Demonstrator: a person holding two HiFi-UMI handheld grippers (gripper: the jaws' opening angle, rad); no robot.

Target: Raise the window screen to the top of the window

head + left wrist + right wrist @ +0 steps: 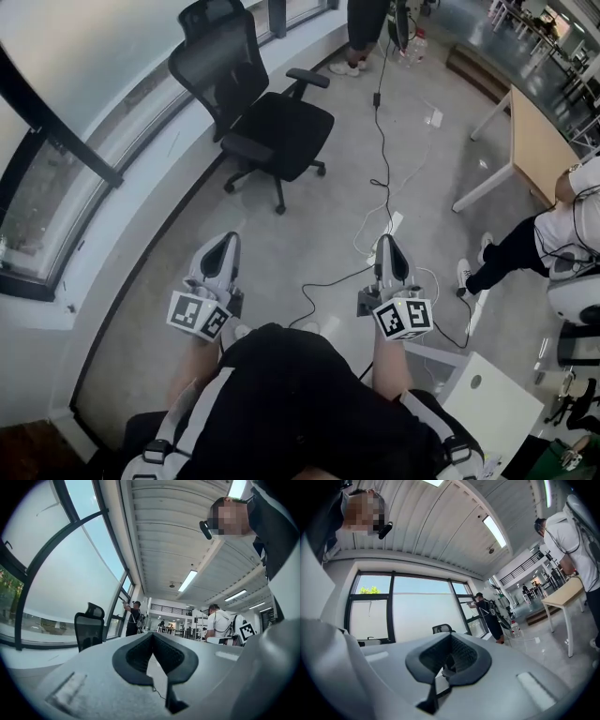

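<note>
Office, grey floor [309, 234] strewn with cables, window [58, 133] running along the left wall. Head view: we see the left gripper [217, 262] and right gripper [389, 262] held level in front of the body, side by side, well apart from the window; a chair [272, 122] stands ahead beside the sill. Left gripper view: jaws pressed together, nothing between them; the pale screen [70, 588] covers much of the glass off to the left, far beyond the tips. Right gripper view: jaws likewise together and empty; the screen [422, 616] lies ahead past the tips, clear glass showing above it. We judge this to be the approach, no contact yet. Next move calls for closing on the window, spreading the jaws, and finding the screen's edge or pull, which we cannot make out from here.
</note>
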